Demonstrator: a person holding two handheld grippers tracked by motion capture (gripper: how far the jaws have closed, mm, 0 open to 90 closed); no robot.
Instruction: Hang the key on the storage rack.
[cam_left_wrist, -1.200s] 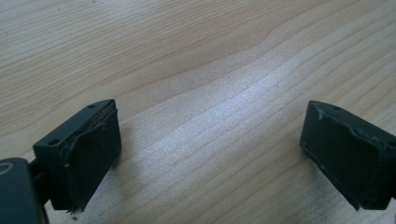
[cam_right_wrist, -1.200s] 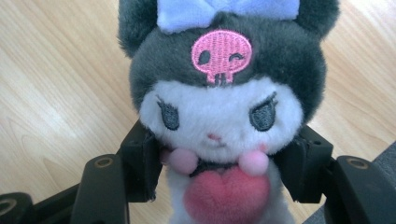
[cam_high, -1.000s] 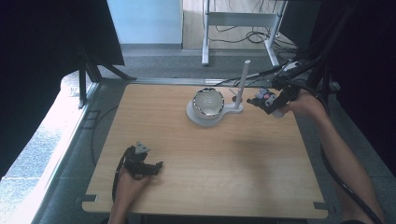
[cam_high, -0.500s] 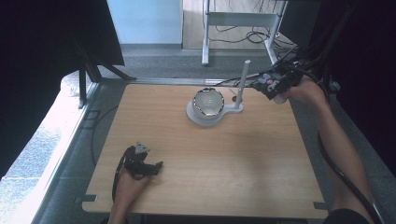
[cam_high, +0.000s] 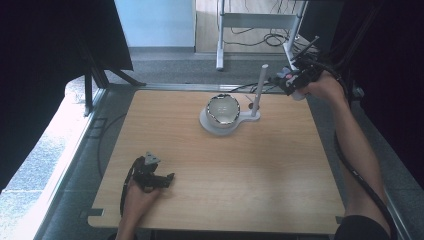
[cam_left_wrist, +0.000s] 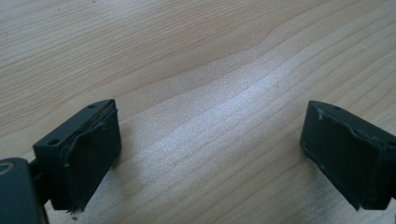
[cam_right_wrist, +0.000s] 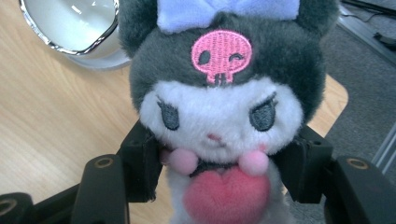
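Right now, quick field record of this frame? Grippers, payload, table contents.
left gripper: open, resting on table, near-left area
right gripper: shut on plush toy, raised over the far-right edge
plush toy: dark hood, pink skull patch, white face, pink heart at chest
stand: white base, upright white post, far centre
bowl: shiny, sits on the stand's base
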